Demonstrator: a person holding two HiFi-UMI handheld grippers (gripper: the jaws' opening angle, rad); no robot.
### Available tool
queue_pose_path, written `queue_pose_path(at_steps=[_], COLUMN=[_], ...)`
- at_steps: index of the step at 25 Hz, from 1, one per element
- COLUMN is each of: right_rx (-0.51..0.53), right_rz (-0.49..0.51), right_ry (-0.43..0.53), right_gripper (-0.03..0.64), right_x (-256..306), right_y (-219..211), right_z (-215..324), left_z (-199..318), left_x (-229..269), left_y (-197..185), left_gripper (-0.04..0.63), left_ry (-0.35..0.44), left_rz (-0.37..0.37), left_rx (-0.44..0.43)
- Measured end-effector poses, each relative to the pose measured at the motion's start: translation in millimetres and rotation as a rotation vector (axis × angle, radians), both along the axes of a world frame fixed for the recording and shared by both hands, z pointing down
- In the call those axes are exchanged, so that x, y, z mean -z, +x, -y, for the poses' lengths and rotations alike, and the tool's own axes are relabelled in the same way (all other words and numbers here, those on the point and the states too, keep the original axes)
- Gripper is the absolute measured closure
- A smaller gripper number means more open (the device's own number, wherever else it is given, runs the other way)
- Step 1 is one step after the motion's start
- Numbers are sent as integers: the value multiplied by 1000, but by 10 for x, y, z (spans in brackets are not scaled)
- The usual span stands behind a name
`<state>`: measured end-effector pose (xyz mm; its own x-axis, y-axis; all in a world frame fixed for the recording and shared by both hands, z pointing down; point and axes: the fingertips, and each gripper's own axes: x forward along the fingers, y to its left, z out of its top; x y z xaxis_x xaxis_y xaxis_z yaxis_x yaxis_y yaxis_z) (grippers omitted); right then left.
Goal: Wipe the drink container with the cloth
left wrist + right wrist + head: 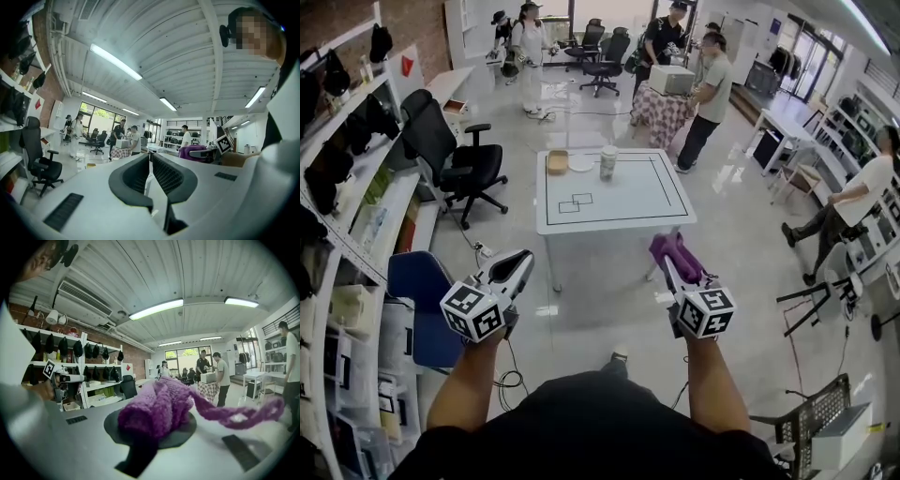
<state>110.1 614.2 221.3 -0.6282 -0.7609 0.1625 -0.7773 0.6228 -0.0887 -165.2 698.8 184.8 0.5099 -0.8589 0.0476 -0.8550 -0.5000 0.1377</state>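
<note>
left gripper [521,262] is closed and empty, held level, likely spare for steadying later. well ahead, the paper drink cup [608,161] stands untouched near the far edge of the white table [619,202]. right gripper [668,262] pinches the purple knitted cloth [677,251], carried ready for wiping.

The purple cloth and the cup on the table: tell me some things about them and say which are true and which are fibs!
1. The right gripper holds the purple cloth. True.
2. The left gripper is wide open. False: its jaws are together, with nothing between them.
3. The cup stands upright on the white table. True.
4. The purple cloth is touching the cup. False: the cloth is in the right gripper, well short of the table.
</note>
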Motion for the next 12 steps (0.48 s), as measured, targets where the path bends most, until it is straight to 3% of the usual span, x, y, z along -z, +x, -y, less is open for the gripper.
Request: queue_pose_path(at_steps=[12], right_rx=[26], right_rz=[9], right_ry=[-70], right_gripper=[551], right_x=[-286], right_y=[173], right_z=[1053], left_z=[946], left_x=[-168], left_y=[154], left_gripper=[552], left_ry=[-55], left_rz=[11], left_rx=[33])
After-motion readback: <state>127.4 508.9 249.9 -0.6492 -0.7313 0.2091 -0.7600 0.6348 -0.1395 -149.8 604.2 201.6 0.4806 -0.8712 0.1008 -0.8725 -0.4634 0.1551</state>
